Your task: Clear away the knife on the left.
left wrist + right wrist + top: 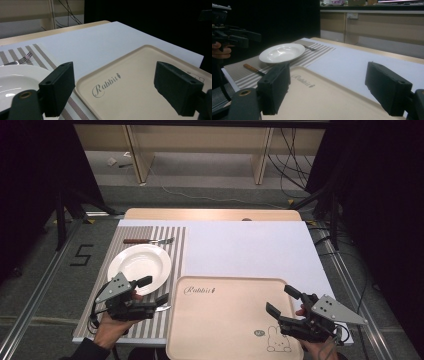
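A beige tray (225, 325) printed with "Rabbit" and a bunny lies at the table's front centre. To its left, a white plate (140, 262) rests on a striped placemat (145, 327). A fork (150, 241) lies beyond the plate, and a wooden-handled knife (252, 68) lies on the mat's near part. My left gripper (154, 290) hovers open over the mat's right edge beside the tray, nothing between its jaws. My right gripper (282, 301) stands open over the tray's right front, also holding nothing. The right gripper view shows the left gripper (249, 38) at far left.
A white sheet (240, 250) covers the wooden table behind the tray. The table's front edge runs just under both hands. Cables and wooden furniture legs stand on the floor beyond the far edge, with dark curtains at both sides.
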{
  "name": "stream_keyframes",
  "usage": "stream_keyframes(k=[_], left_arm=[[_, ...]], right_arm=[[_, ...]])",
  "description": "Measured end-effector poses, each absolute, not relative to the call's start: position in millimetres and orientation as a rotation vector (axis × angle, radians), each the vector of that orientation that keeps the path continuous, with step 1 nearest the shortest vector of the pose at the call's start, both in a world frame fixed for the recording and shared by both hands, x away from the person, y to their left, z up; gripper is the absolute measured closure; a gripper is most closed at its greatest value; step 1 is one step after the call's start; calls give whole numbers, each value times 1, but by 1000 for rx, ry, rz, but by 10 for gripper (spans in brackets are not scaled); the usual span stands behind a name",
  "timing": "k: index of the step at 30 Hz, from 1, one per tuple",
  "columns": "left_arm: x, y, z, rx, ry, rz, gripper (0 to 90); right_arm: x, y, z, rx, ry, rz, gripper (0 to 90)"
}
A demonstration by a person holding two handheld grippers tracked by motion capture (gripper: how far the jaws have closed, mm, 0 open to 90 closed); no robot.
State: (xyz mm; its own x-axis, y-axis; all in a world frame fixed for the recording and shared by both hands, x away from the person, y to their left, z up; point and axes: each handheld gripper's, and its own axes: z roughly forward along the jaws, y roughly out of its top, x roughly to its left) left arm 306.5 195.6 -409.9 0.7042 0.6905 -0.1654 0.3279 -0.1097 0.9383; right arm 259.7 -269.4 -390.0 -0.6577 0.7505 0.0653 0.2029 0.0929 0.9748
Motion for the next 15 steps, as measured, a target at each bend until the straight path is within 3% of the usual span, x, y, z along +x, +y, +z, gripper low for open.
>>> stream_keyframes(k=[15], left_arm=[[307,195,-411,1724,828,373,169]], right_arm=[[260,-269,-390,931,1932,1593,215]])
